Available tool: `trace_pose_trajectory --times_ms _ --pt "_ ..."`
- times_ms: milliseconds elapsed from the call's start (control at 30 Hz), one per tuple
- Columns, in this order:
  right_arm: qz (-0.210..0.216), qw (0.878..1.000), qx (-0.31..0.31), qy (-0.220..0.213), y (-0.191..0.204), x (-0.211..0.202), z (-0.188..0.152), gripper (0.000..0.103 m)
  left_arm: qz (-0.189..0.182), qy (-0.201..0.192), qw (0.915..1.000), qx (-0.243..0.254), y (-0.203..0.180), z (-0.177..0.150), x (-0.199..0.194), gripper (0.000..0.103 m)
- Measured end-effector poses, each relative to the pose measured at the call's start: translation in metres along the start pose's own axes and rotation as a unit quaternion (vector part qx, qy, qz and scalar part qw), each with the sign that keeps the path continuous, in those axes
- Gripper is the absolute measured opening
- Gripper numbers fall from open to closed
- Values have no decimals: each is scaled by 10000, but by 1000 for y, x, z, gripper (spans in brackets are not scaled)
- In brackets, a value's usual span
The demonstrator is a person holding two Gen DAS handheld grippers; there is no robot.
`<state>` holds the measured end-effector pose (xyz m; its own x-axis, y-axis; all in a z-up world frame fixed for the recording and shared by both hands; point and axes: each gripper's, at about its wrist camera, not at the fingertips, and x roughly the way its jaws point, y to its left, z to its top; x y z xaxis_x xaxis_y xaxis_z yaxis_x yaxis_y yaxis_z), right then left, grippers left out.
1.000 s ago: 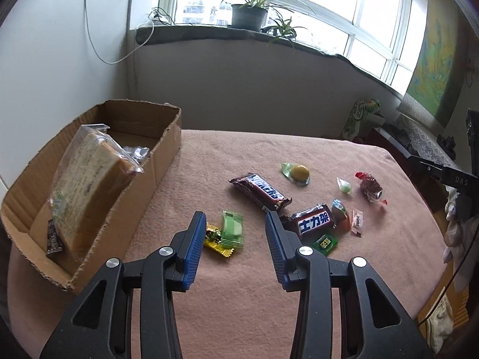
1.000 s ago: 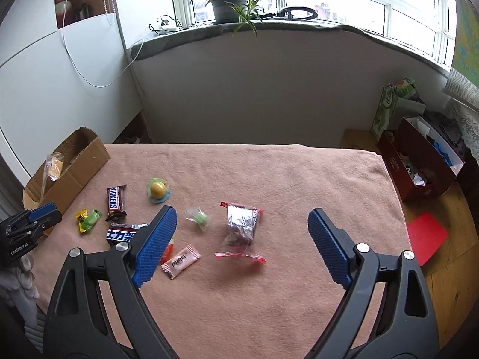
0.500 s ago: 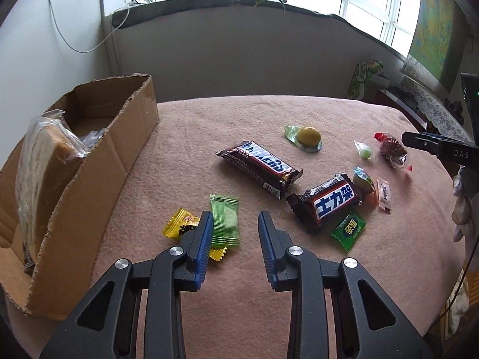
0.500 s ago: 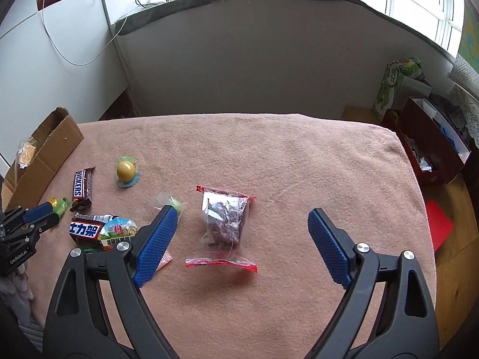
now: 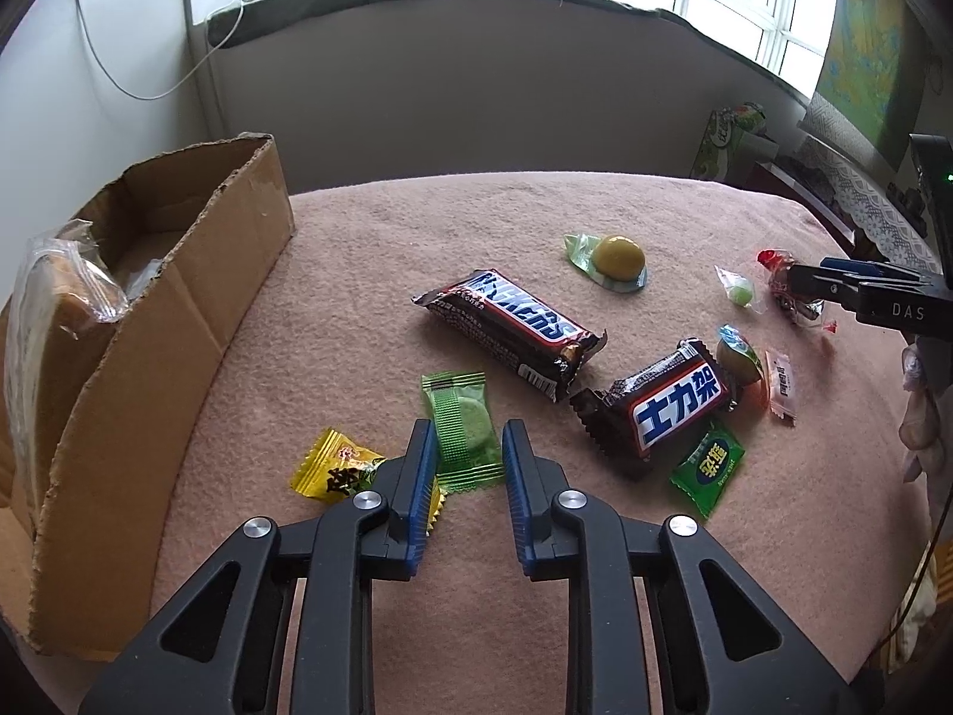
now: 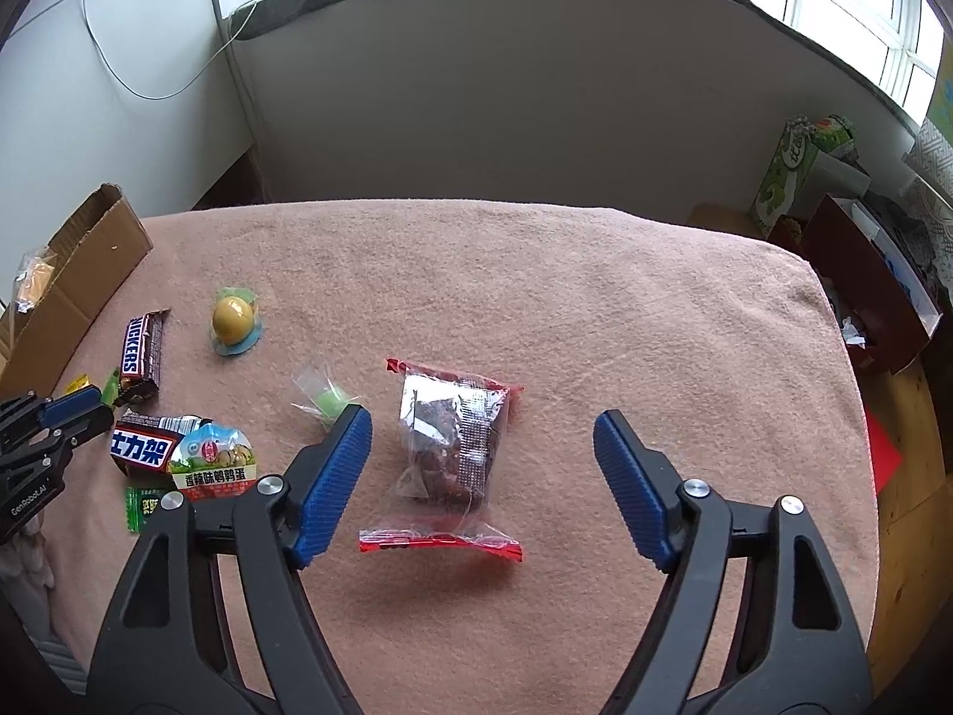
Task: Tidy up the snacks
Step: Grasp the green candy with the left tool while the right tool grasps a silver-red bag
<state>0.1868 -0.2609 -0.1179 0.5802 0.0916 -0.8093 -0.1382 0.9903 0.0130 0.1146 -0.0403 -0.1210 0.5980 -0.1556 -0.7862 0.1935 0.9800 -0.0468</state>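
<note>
We record one cardboard box [image 5: 178,322] at the left of the pink cloth [image 5: 417,226], holding bagged bread [image 5: 53,292]. Loose snacks lie beside it. Our left gripper [image 5: 463,453] is pinched onto the green wafer packet [image 5: 461,429]. Our right gripper [image 6: 482,447] is narrowing, pads not yet touching the clear red-edged packet [image 6: 452,441] between them.

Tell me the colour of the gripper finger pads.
Blue ribbed pads, clearest in the right wrist view.
</note>
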Motion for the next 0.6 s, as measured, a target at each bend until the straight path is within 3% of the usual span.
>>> trace_pose_trajectory --times_ms 67,133,300,533,567,600 --pt "-15 10000 -24 36 1 3 0 73 21 -11 10000 25 -1 1 2 21" --pt "-31 9999 -43 131 1 8 0 55 24 -28 10000 21 -1 0 2 21" --pt "133 9996 -66 243 4 14 -2 36 -38 -47 10000 -50 1 0 1 20" --pt "125 9997 -84 179 4 10 -3 34 -56 -98 9998 -135 8 -4 -5 20" --pt "125 9998 -66 157 3 8 -3 34 -56 -117 9998 -159 9 -4 -6 15" --pt "123 9998 -41 128 2 6 -3 34 -44 -127 9997 -185 11 -4 -8 0"
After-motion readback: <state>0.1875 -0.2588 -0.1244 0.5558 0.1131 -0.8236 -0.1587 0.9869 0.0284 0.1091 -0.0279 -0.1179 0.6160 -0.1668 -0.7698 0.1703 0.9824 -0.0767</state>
